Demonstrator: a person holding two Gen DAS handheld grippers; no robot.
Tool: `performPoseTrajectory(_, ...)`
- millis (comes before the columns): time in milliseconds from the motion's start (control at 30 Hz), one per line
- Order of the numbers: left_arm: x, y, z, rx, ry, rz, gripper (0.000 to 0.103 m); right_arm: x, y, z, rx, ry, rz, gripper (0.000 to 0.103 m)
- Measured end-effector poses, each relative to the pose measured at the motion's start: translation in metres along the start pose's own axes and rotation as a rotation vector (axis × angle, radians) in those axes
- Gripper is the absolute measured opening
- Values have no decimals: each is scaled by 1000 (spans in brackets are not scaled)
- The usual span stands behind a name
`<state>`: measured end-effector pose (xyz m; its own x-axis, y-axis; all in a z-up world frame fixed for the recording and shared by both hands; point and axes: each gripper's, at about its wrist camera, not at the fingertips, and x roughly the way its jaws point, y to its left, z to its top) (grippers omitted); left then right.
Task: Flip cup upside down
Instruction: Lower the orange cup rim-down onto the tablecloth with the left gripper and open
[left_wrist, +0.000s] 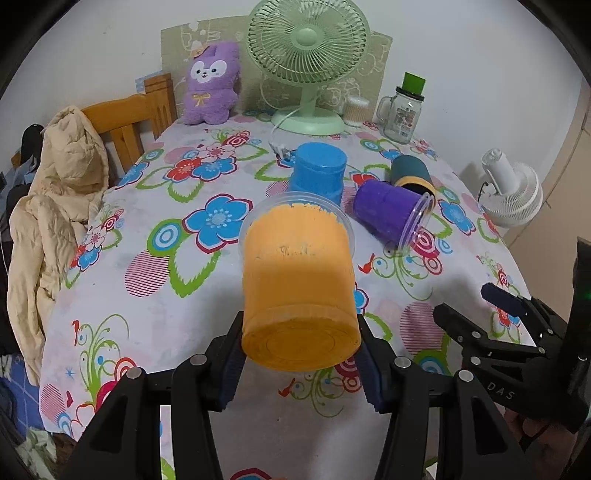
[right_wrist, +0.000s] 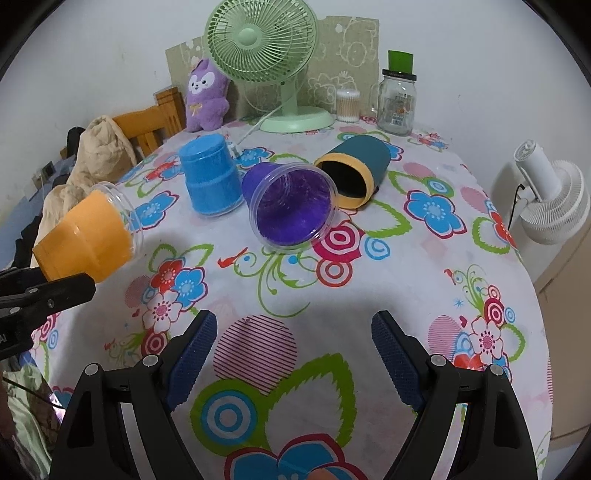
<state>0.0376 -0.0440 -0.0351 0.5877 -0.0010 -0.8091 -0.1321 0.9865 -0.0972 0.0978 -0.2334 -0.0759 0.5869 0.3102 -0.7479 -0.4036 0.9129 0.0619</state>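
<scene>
Left gripper (left_wrist: 301, 363): clamps orange cup (left_wrist: 297, 280) at base, cup tilted above table (left_wrist: 155, 295), mouth facing away | Right gripper (right_wrist: 293, 356): spread, holding nothing, over table | Beyond: blue cup (right_wrist: 210, 175) inverted; purple cup (right_wrist: 291, 205) and teal cup (right_wrist: 354, 171) on sides

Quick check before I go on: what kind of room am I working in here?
Most likely a bedroom or small living room at home: a table under a flowered tablecloth, a purple plush toy and green desk fan against the wall, and a padded jacket over a wooden chair.
</scene>
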Motion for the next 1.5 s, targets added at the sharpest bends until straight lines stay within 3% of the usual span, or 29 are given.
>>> performPoseTrajectory(533,-2,-13,3,63,23,5,55,3,2,-2,-17,22,-2,88)
performPoseTrajectory(1333,-1,-15,4,64,28,-5,56,7,5,-3,-28,32,1,88)
performPoseTrajectory(1400,-1,-15,4,62,25,-15,57,7,5,-3,-28,32,0,88)
performPoseTrajectory(1500,-4,-17,4,58,15,-37,78,6,6,-2,-30,30,1,88)
